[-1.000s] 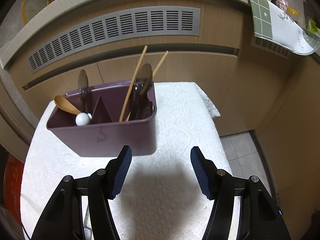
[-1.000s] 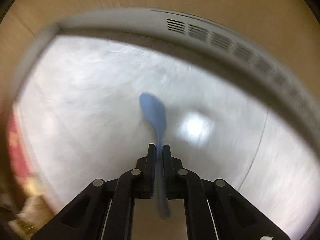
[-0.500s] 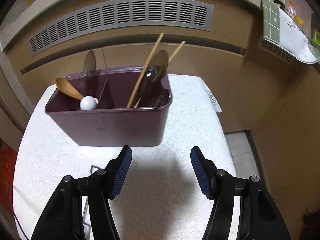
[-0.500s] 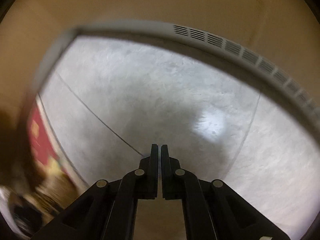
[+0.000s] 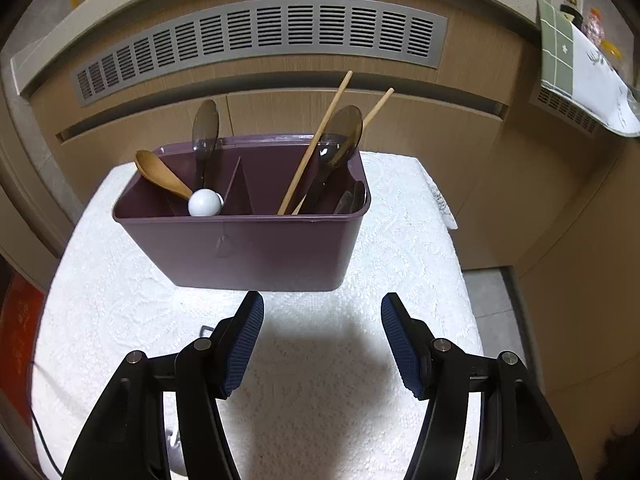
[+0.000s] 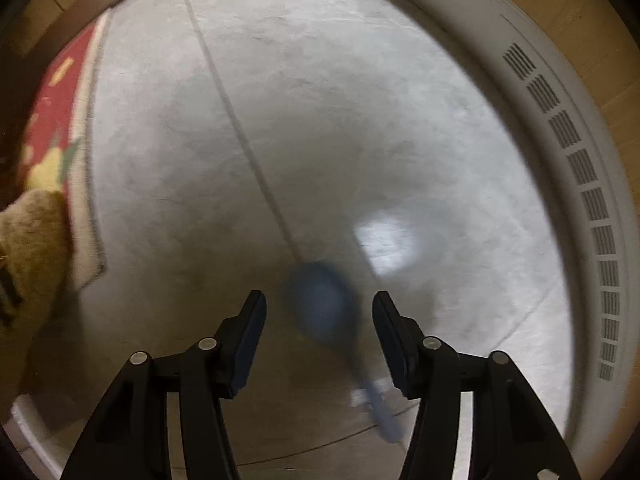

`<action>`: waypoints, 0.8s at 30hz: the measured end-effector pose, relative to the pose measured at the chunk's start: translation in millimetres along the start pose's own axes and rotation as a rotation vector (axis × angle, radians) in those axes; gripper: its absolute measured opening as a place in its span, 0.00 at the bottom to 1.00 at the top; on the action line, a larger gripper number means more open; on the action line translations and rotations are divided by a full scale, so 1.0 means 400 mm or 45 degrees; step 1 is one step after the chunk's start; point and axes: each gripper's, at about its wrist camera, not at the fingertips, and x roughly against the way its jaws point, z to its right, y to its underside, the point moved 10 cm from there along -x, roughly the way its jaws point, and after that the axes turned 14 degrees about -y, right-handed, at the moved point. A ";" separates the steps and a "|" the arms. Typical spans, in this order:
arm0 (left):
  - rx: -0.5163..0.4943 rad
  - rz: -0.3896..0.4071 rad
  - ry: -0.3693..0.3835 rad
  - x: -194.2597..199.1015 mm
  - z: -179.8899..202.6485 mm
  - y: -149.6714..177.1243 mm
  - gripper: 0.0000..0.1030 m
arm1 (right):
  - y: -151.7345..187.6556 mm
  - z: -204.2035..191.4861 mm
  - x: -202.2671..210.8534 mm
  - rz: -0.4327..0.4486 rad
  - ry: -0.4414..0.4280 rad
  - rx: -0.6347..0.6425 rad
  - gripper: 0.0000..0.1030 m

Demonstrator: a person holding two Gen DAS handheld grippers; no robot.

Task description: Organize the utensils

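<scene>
Wood cabinets (image 5: 400, 120), grey vent grille (image 5: 256, 36) — pale tiled floor (image 6: 320, 100), red mat (image 6: 52, 108)

The left wrist camera looks steeply down over a white-clothed table (image 5: 120, 320), the purple utensil caddy (image 5: 256, 248) close at twelve o'clock. The right wrist camera faces straight down at grey floor (image 6: 320, 100). Both catch slotted vents.

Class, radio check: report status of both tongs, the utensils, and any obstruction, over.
Left tongs open, empty, short of caddy. Right tongs opening, pads off blurred blue spoon over floor. Nothing in the way.
</scene>
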 end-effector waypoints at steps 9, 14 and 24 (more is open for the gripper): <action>0.021 -0.024 -0.014 -0.008 -0.015 0.006 0.60 | 0.021 0.023 -0.042 -0.047 0.032 0.020 0.62; -0.024 0.010 -0.006 0.010 -0.013 0.006 0.60 | 0.032 0.076 -0.012 0.002 -0.145 -0.296 0.31; -0.056 0.043 0.163 0.050 -0.075 0.037 0.60 | -0.018 -0.105 0.498 0.349 -0.570 -0.577 0.30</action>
